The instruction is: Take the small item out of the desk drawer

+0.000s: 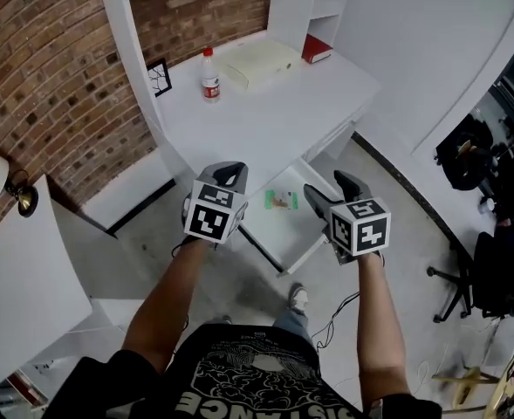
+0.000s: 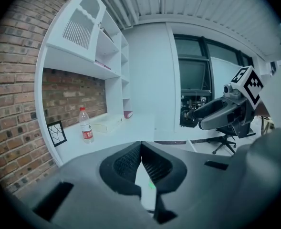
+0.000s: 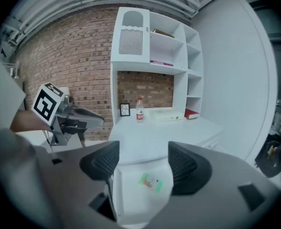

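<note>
The white desk drawer (image 1: 284,230) stands pulled out under the desk top (image 1: 274,120). A small green packet (image 1: 282,201) lies flat on its floor, also seen in the right gripper view as the packet (image 3: 150,181). My left gripper (image 1: 229,175) hovers at the drawer's left edge, its pads pressed together with nothing between them (image 2: 140,149). At the drawer's right edge my right gripper (image 1: 331,190) is held above the drawer with its jaws open (image 3: 141,163); the packet shows well below the gap, untouched.
On the desk stand a plastic bottle (image 1: 209,75), a flat white box (image 1: 258,62), a red book (image 1: 317,49) and a small framed picture (image 1: 160,77). A brick wall is behind. A white panel (image 1: 21,269) lies at the left, a black office chair (image 1: 488,278) at the right.
</note>
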Available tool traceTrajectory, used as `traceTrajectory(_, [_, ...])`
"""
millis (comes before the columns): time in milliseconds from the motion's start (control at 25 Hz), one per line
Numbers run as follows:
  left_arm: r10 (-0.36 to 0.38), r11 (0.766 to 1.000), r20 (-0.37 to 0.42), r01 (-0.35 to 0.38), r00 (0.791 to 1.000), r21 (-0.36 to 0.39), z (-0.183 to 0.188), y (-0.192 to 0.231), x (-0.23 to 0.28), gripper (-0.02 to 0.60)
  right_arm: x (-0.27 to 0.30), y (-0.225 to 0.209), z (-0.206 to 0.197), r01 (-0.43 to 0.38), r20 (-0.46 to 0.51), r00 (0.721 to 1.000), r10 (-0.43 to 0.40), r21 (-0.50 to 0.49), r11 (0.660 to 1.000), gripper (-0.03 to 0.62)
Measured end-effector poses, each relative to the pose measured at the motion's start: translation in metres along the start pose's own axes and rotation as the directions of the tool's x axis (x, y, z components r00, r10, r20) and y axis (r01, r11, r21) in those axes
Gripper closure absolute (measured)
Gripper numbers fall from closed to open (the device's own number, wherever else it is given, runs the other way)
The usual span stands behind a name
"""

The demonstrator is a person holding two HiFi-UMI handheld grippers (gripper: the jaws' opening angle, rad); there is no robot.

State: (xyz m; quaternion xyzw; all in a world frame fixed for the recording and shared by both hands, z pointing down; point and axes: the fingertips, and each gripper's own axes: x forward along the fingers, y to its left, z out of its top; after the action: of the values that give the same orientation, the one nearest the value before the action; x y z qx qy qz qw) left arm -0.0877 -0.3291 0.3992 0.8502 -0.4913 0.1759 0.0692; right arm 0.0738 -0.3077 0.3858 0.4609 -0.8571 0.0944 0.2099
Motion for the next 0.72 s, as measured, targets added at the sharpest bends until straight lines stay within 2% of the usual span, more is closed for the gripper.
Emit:
traceTrajectory(280, [0.133,0.989,-0.03,-0.134,0.991,-0.064,0.013,-0.001,0.034,0.575,0.037,-0.046,0.004,-0.152,-0.036,0.988,0.15,-0.064,0.986,0.261])
traceTrajectory(440, [0.244,0.961,-0.055,-0.249,0.968,-0.119,0.015,0.004,0.041,0.575,0.061,-0.06,0.005,-0.278,-0.08,0.959,0.271,-0.112,0.954,0.252])
traceTrajectory(720, [0.372,0.907,-0.107,-0.386,0.922,-0.171,0.005,0.006,0.047,0.575,0.092,-0.073,-0.008,-0.432,-0.17,0.898,0.406,-0.169,0.886,0.24])
